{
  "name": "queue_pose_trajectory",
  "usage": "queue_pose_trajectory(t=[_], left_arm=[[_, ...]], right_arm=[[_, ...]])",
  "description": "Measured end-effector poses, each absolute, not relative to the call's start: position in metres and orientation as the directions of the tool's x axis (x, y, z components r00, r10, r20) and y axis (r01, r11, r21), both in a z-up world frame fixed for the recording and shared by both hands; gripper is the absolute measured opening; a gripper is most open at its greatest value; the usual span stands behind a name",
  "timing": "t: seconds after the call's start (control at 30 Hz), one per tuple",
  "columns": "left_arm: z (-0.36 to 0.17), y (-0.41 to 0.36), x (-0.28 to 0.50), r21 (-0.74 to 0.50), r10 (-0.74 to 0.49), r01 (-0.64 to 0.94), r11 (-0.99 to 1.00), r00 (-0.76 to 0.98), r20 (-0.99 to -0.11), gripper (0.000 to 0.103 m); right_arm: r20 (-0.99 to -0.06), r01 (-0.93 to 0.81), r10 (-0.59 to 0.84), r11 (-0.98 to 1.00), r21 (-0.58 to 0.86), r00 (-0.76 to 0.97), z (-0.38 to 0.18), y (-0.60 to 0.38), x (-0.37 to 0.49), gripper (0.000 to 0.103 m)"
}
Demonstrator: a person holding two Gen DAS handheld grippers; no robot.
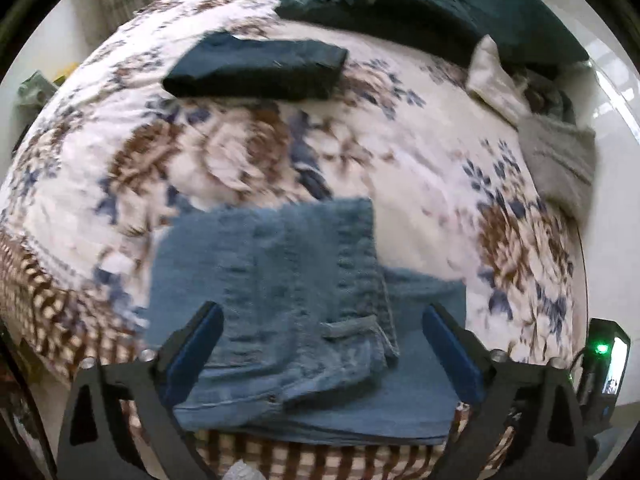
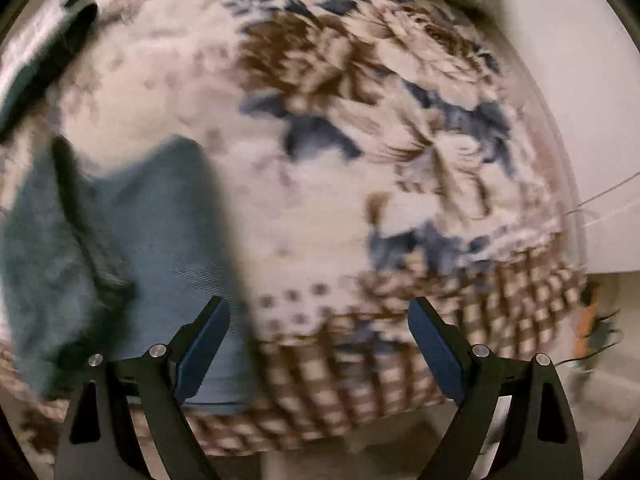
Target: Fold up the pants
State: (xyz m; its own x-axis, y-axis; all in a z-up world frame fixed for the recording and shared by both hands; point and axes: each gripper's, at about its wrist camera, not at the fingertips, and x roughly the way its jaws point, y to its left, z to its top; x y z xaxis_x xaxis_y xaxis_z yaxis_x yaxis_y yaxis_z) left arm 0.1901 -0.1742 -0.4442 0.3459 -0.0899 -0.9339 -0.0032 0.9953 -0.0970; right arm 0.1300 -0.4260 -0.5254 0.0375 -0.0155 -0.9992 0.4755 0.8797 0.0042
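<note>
Left tongs [image 1: 323,334]: I see both fingers spread wide, hovering above the jeans [image 1: 280,280], holding nothing. The jeans lie folded at the near edge of the bed [image 1: 420,184], on a flowered cover with a checked border. The upper folded layer lies toward the left; a flatter lower layer shows to the right and along the near edge.

Far side of the bed, left wrist view: a folded dark garment [image 1: 260,70] lies apart from the jeans. Behind it, a heap of dark green cloth [image 1: 400,4]. At the far right, a pale cloth [image 1: 496,76] and a grey cloth [image 1: 560,156] lie close to each other.

Right tongs [image 2: 319,344]: I see them open wide and empty, over the checked border of the bed [image 2: 360,160], just to the right of the jeans [image 2: 160,220]. This view is badly blurred; the left finger seems to overlap the jeans' edge, but I cannot tell whether it touches. A dark strip crosses the jeans on the left; I cannot say what it is.
</note>
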Motion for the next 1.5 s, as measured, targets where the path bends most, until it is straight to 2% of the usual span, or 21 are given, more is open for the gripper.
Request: queue_pose_trajectory(t=[0.1,0.27,0.4,0.57,0.7,0.77,0.83,0.93,1.07,1.17,1.3,1.33,1.37,1.4,1.43,1.5], left_arm=[[-0.444,-0.147,0.198,0.009,0.029,-0.061,0.998,0.329,-0.944,0.102],[-0.487,-0.092,0.205,0.130,0.160,-0.154,0.980,0.205,-0.966,0.102],[-0.523,-0.055,0.202,0.156,0.182,-0.213,0.965,0.110,-0.977,0.102],[-0.540,-0.031,0.195,0.087,0.111,-0.280,0.956,0.073,-0.991,0.102],[-0.543,-0.028,0.193,0.085,0.109,-0.278,0.957,0.073,-0.991,0.102],[-0.542,-0.029,0.192,0.082,0.106,-0.279,0.957,0.072,-0.992,0.102],[-0.542,-0.030,0.192,0.080,0.103,-0.275,0.958,0.070,-0.992,0.102],[-0.543,-0.029,0.191,0.069,0.090,-0.275,0.959,0.065,-0.994,0.102],[-0.545,-0.023,0.193,0.066,0.086,-0.280,0.958,0.061,-0.994,0.102],[-0.549,-0.019,0.193,0.057,0.075,-0.286,0.957,0.055,-0.996,0.102],[-0.554,-0.017,0.192,0.044,0.062,-0.293,0.955,0.051,-0.997,0.102],[-0.553,-0.017,0.193,0.049,0.068,-0.291,0.955,0.055,-0.996,0.102],[-0.552,-0.018,0.193,0.057,0.077,-0.290,0.955,0.058,-0.995,0.102],[-0.550,-0.019,0.193,0.063,0.084,-0.290,0.955,0.061,-0.995,0.102],[-0.549,-0.019,0.194,0.061,0.083,-0.292,0.954,0.064,-0.994,0.102],[-0.547,-0.016,0.196,0.050,0.072,-0.308,0.950,0.060,-0.996,0.102]], right_arm=[[-0.988,0.453,0.118,0.878,0.152,0.103,-0.520,-0.408,0.148,0.092],[-0.938,0.354,0.329,0.868,0.347,0.112,-0.535,-0.362,0.192,0.092],[-0.920,0.319,0.389,0.866,0.384,0.052,-0.565,-0.339,0.221,0.092],[-0.866,0.350,0.499,0.819,0.455,-0.041,-0.621,-0.329,0.235,0.094],[-0.869,0.277,0.492,0.829,0.486,0.054,-0.600,-0.318,0.236,0.093],[-0.892,0.196,0.444,0.870,0.453,0.088,-0.586,-0.308,0.238,0.093],[-0.935,0.149,0.353,0.923,0.354,0.031,-0.595,-0.297,0.242,0.093],[-0.909,0.225,0.412,0.892,0.391,-0.054,-0.628,-0.296,0.251,0.094],[-0.830,0.238,0.557,0.802,0.548,0.034,-0.615,-0.299,0.254,0.089],[-0.837,0.170,0.546,0.823,0.543,0.027,-0.614,-0.287,0.247,0.088],[-0.846,0.213,0.532,0.824,0.525,0.030,-0.635,-0.291,0.249,0.087],[-0.856,0.220,0.516,0.831,0.511,0.038,-0.634,-0.290,0.251,0.084],[-0.874,0.217,0.483,0.848,0.483,0.058,-0.628,-0.288,0.252,0.064],[-0.876,0.214,0.478,0.850,0.481,0.066,-0.624,-0.286,0.252,0.049],[-0.876,0.218,0.475,0.850,0.480,0.077,-0.619,-0.286,0.250,0.047],[-0.863,0.232,0.493,0.832,0.505,0.111,-0.611,-0.288,0.242,0.029]])
